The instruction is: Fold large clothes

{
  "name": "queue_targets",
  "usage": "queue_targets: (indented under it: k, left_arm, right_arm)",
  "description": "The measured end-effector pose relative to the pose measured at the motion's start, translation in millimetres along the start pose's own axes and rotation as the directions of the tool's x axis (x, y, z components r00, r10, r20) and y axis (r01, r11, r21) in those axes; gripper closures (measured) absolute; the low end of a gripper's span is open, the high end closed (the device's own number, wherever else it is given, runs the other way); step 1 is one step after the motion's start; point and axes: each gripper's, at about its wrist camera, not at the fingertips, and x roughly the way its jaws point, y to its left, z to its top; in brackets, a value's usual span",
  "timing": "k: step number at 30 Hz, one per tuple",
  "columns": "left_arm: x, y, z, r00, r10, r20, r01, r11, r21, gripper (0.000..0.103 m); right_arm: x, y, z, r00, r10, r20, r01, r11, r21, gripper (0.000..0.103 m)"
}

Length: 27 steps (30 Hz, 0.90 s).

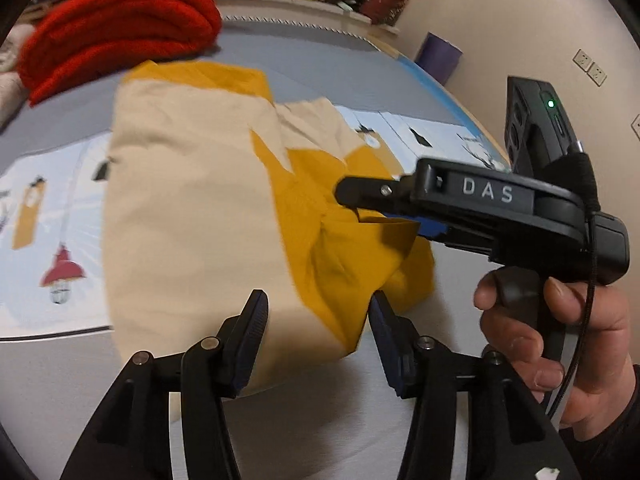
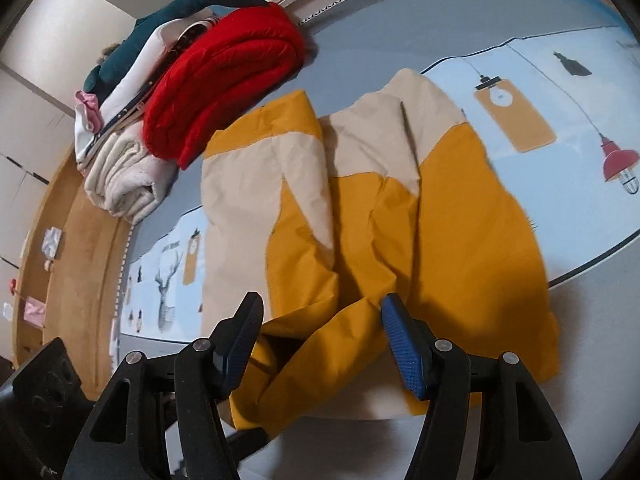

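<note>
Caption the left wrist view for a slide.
Open left tool hovers over a mustard-and-cream garment while the right tool nips its mustard edge.

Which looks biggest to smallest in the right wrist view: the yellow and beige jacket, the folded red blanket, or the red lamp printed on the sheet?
1. Yellow and beige jacket
2. Red blanket
3. Printed red lamp

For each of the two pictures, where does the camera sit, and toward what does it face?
Left wrist: on the left tool, facing the yellow and beige garment on the bed; the right tool and right hand show.
Right wrist: on the right tool, over the garment's yellow edge; only its own fingers show.
Both show the garment and the red folded blanket.
</note>
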Motion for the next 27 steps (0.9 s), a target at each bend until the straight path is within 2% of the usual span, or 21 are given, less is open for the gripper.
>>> queue_targets:
  k: [1,4,11,14,21,23,24,25,27]
  left_arm:
    - [-2,0,-1,1.0,0.015,0.004,-0.015,1.0,0.007,0.054]
    - [-13,8,-2,0.992,0.121,0.037,-0.123,0.992,0.037,0.054]
    - [-22,28,-8,0.988,0.151,0.024,-0.151,0.988,-0.002,0.054]
    - [-23,33,-9,0.987,0.157,0.02,-0.157,0.987,-0.022,0.054]
    - [-20,42,-11,0.982,0.187,0.003,-0.186,0.981,-0.048,0.054]
    - [-19,48,-11,0.98,0.198,-0.003,-0.197,0.978,-0.072,0.054]
    - [-19,51,-10,0.98,0.201,-0.008,-0.201,0.976,-0.088,0.054]
    - [-19,57,-10,0.979,0.201,-0.013,-0.202,0.973,-0.117,0.054]
    - [-19,68,-9,0.979,0.205,-0.021,-0.206,0.964,-0.169,0.054]
  right_arm:
    - [1,3,-1,1.0,-0.001,-0.001,0.001,1.0,-0.009,0.04]
    - [4,6,-2,0.999,-0.027,-0.02,0.027,0.999,-0.041,0.04]
    - [7,10,-10,0.998,-0.039,-0.055,0.034,0.996,-0.084,0.04]
    - [14,12,-13,0.995,-0.051,-0.088,0.042,0.994,-0.102,0.035]
    - [34,21,-27,0.966,-0.226,-0.122,0.197,0.957,-0.212,0.036]
    - [35,27,-30,0.962,-0.254,-0.101,0.222,0.942,-0.253,0.058]
    - [34,29,-31,0.963,-0.256,-0.087,0.226,0.938,-0.264,0.073]
    - [31,32,-31,0.967,-0.246,-0.071,0.219,0.938,-0.27,0.083]
    - [23,37,-28,0.976,-0.213,-0.038,0.194,0.94,-0.28,0.089]
